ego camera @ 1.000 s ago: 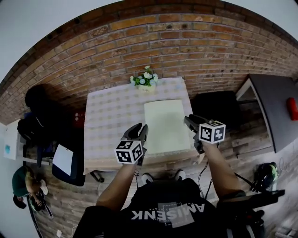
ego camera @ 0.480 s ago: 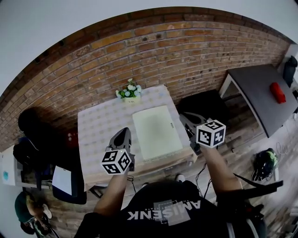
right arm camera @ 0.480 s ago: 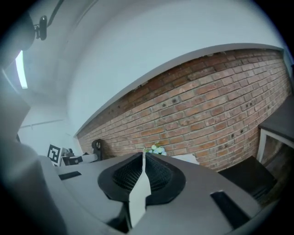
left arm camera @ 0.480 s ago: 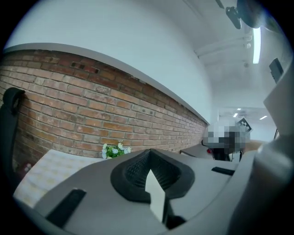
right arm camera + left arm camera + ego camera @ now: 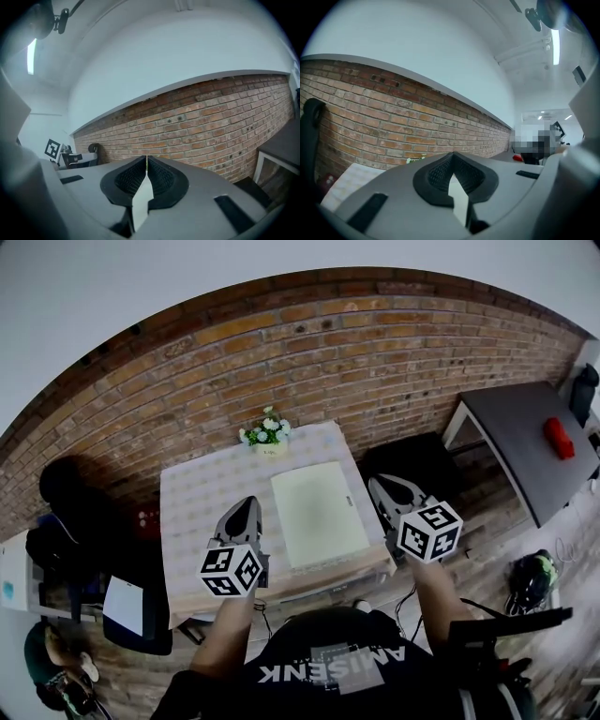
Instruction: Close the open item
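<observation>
A flat pale green case [image 5: 317, 512] lies on the checked tablecloth of the small table [image 5: 202, 507], its lid down flat. My left gripper [image 5: 246, 510] hovers above the table's front left, just left of the case, jaws shut and empty. In the left gripper view the left gripper [image 5: 452, 154] points level at the brick wall. My right gripper [image 5: 379, 486] is held off the table's right edge, beside the case; its jaws have just been closing with nothing between them. The right gripper [image 5: 146, 158] shows its pads together, also facing the wall.
A pot of white flowers [image 5: 267, 435] stands at the table's back edge. A black seat [image 5: 417, 457] sits right of the table. A dark side table [image 5: 525, 442] with a red object [image 5: 558, 437] is at far right. A dark chair [image 5: 80, 521] stands left.
Both grippers have lifted up from the case's sides toward the camera. Their jaws, apart a second ago, are now together. The case lies as before.
</observation>
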Available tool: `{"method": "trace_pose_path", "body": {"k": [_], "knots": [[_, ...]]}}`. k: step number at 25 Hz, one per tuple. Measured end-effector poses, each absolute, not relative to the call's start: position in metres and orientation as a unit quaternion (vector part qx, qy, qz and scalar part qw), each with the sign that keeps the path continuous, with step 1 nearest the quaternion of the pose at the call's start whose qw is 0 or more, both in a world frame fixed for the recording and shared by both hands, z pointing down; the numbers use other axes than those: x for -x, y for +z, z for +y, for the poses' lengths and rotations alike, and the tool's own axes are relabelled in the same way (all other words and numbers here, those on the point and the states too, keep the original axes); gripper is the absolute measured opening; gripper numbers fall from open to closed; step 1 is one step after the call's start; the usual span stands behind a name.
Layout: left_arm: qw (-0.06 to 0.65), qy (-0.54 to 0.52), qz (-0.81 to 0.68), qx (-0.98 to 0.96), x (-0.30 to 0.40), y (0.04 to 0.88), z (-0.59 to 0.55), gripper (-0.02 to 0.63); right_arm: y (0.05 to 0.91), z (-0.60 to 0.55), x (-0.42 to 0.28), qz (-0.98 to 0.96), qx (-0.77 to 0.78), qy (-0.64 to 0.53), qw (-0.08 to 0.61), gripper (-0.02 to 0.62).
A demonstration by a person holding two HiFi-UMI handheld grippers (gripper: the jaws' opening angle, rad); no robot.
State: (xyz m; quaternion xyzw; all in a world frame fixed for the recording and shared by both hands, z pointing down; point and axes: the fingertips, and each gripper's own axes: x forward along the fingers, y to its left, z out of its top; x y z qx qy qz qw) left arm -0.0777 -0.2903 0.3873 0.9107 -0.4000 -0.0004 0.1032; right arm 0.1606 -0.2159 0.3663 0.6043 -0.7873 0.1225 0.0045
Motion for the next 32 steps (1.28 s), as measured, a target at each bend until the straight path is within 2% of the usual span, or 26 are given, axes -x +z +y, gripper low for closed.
{"method": "trace_pose_path", "body": {"k": [11,32], "knots": [[0.085,-0.005,-0.424,-0.902,0.084,0.377,-0.295,0.011,0.352,-0.217,-0.156,-0.784,-0.616,0.083,0.016,0.044],[0.072,0.009,-0.435,-0.897,0.079,0.377,-0.305,0.011,0.359,-0.24,-0.164,-0.785,-0.613,0.086,0.024,0.041]]}}
